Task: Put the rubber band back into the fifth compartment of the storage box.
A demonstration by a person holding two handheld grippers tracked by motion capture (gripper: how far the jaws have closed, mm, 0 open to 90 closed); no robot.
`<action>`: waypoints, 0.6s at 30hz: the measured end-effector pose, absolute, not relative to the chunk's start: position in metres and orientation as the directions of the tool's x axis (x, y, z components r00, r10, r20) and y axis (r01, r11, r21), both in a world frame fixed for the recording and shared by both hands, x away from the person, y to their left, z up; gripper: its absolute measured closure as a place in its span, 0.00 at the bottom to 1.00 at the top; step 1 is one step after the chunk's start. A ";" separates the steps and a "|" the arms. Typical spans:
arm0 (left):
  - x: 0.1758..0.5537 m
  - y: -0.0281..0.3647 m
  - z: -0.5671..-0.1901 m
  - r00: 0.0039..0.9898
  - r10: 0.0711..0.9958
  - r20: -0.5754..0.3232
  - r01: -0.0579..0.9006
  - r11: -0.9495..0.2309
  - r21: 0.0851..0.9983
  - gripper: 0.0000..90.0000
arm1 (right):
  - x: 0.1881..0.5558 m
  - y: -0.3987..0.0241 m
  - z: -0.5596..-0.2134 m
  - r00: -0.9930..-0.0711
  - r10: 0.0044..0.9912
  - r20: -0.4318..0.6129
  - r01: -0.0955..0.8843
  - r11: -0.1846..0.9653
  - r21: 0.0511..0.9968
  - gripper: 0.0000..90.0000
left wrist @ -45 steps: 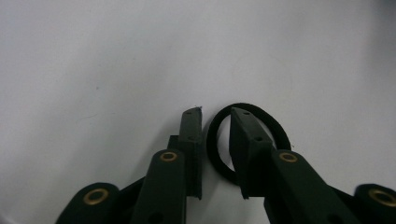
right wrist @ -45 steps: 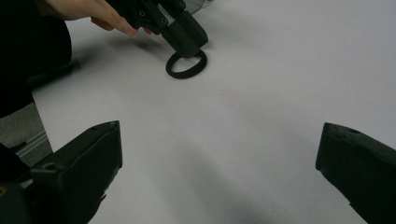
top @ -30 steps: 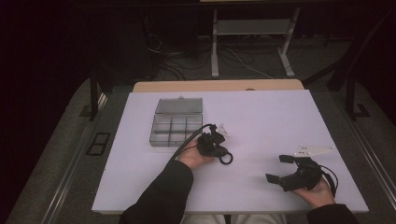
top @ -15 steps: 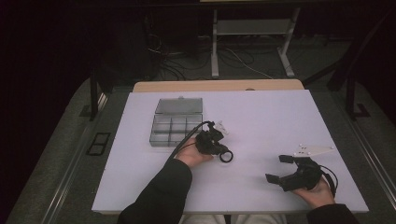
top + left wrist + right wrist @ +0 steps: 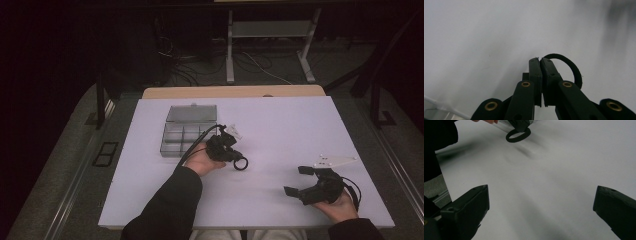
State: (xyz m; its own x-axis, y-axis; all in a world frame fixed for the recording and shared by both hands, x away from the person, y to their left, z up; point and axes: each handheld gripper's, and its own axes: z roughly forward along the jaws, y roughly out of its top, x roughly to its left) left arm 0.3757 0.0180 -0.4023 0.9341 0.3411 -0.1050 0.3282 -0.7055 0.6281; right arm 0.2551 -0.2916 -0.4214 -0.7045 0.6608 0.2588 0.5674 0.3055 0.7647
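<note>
— Where the clear compartment box (image 5: 188, 135) marks the reference, what does the left gripper (image 5: 235, 159) hold?
— A black ring (image 5: 241, 163), pinched between closed jaws, just right of the box, above the white table (image 5: 300, 120).
— And the right gripper (image 5: 299, 181)?
— Jaws spread, holding nothing — well right of the box.

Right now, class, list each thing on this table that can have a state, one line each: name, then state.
Left gripper: shut on the black ring.
Black ring: held at its edge, hanging over the table.
Right gripper: open, holding nothing.
Compartment box: open, lid tipped back.
</note>
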 end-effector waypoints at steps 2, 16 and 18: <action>0.376 0.020 -0.398 0.932 0.346 -0.105 0.331 -0.700 0.633 0.96 | 0.255 -0.291 -0.421 -0.703 0.661 0.263 0.571 0.305 0.763 0.00; 0.379 0.037 -0.376 0.922 0.373 -0.101 0.345 -0.676 0.651 0.96 | 0.256 -0.290 -0.421 -0.703 0.658 0.270 0.572 0.298 0.765 0.00; 0.380 0.039 -0.373 0.920 0.379 -0.098 0.346 -0.672 0.655 0.96 | 0.256 -0.290 -0.421 -0.701 0.659 0.272 0.573 0.295 0.764 0.00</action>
